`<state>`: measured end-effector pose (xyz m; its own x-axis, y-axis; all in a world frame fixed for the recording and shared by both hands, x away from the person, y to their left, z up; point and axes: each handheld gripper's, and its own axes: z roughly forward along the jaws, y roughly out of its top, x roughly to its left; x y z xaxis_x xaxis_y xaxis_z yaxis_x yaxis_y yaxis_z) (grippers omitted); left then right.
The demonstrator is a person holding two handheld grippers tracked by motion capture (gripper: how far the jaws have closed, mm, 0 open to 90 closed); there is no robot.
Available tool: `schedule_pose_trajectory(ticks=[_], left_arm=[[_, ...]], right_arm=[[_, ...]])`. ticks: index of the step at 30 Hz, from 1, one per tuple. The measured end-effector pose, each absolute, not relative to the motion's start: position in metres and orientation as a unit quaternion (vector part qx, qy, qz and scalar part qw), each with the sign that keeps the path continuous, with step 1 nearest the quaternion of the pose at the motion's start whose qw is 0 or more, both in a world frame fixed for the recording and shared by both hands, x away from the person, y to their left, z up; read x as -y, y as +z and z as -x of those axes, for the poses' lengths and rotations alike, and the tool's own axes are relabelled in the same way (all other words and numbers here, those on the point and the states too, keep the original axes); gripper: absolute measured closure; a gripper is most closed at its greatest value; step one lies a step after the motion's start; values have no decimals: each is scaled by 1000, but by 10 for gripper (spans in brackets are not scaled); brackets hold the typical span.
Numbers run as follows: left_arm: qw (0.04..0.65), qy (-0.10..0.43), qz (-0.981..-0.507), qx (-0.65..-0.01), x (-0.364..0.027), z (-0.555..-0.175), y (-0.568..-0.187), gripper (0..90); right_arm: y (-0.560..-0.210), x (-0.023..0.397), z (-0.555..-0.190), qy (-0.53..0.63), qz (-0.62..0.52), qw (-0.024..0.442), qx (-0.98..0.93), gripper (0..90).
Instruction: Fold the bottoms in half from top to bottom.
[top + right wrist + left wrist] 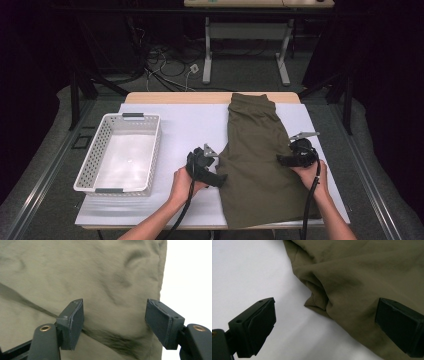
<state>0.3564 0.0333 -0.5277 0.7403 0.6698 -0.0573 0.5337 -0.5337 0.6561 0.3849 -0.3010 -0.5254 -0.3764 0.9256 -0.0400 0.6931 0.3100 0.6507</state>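
Observation:
An olive green garment (pixel 255 150) lies lengthwise on the white table cover, from the far edge to the near edge. My left gripper (pixel 220 178) sits at the garment's left edge, jaws open; in the left gripper view the cloth's bunched edge (pixel 319 300) lies between the wide-apart fingers (pixel 257 327). My right gripper (pixel 282 160) is over the garment's right side, pointing inward. Its jaws stand open above the cloth (pixel 112 290), near the right hem, with nothing pinched between the pads (pixel 75 322).
A white perforated basket (pixel 150 150) with nothing in it stands on the left of the table. The white cover (pixel 190 125) is bare between basket and garment. Beyond the table are cables on the floor and another table's legs (pixel 207 55).

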Motion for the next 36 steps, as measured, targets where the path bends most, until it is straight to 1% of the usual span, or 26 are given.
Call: schedule_pose_trajectory(ticks=[4,8,11,12,13,15,17,19,20,21,22,24,25,27,30,33,35,36], left_arm=[[324,94,-877,-343,-27,-363,-535,44],[313,82,-884,-339,-22,-366,-542,90],[311,74,-889,-329,-17,-366,-545,161],[315,77,-888,-327,-16,-366,-546,181],[313,73,-889,-327,-15,-366,-547,229],[314,72,-888,-329,-13,-366,-550,265],[321,80,-883,-333,-13,-365,-552,299],[329,91,-878,-336,-12,-364,-553,337],[332,96,-877,-334,-13,-363,-554,370],[339,101,-874,-335,-12,-362,-555,403],[342,103,-872,-336,-12,-361,-555,439],[344,111,-870,-335,-11,-360,-556,486],[349,113,-868,-336,-10,-360,-557,505],[353,116,-866,-335,-10,-360,-558,550],[361,114,-863,-334,-12,-362,-559,664],[372,110,-860,-331,-14,-365,-560,790],[375,103,-861,-329,-16,-366,-560,832],[376,100,-860,-330,-16,-367,-560,842]], right_arm=[[-530,308,-387,264,-533,214,-775,307],[-537,317,-390,250,-548,204,-772,299],[-542,319,-390,246,-557,189,-770,324],[-543,319,-390,245,-557,186,-771,342],[-544,319,-391,247,-560,180,-770,376],[-544,319,-390,254,-562,173,-768,402],[-544,320,-390,254,-565,171,-766,448],[-544,322,-390,255,-570,168,-763,473],[-543,322,-390,255,-573,167,-761,504],[-543,322,-390,257,-571,168,-761,517],[-542,322,-390,258,-573,171,-759,517],[-541,323,-390,250,-575,188,-756,454],[-540,324,-390,245,-577,191,-756,453],[-542,326,-391,245,-578,179,-758,478],[-543,327,-391,258,-580,168,-754,578],[-544,326,-389,269,-583,163,-749,710],[-543,326,-388,274,-589,153,-745,795],[-544,326,-388,282,-589,151,-743,822]])
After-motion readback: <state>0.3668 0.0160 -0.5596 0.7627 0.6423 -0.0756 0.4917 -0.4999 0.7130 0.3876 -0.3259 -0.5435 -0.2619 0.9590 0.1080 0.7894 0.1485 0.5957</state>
